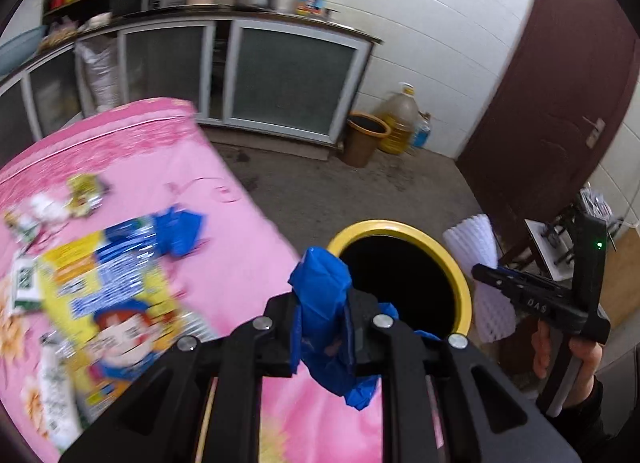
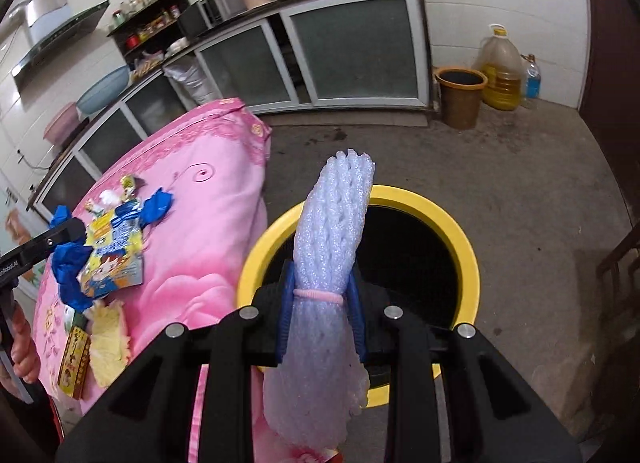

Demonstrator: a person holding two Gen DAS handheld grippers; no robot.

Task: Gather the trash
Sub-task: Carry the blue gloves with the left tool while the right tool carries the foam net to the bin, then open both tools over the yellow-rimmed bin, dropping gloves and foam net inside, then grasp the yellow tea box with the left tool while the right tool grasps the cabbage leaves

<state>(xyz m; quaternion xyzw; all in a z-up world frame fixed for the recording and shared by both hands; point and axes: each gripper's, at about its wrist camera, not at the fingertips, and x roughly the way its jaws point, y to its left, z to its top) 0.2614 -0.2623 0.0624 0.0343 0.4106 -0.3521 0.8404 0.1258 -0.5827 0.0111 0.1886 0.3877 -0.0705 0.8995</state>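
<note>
Range hood [image 2: 52,31] in right view only

Left gripper [image 1: 324,323] clamped tight, right gripper [image 2: 320,315] pinched partly closed; both angle downward, each held in a bare hand [image 1: 568,359].

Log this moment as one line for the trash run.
left hand-held gripper: shut on crumpled blue plastic wrapper | right hand-held gripper: shut on white foam net sleeve | yellow-rimmed black bin: below both
</note>
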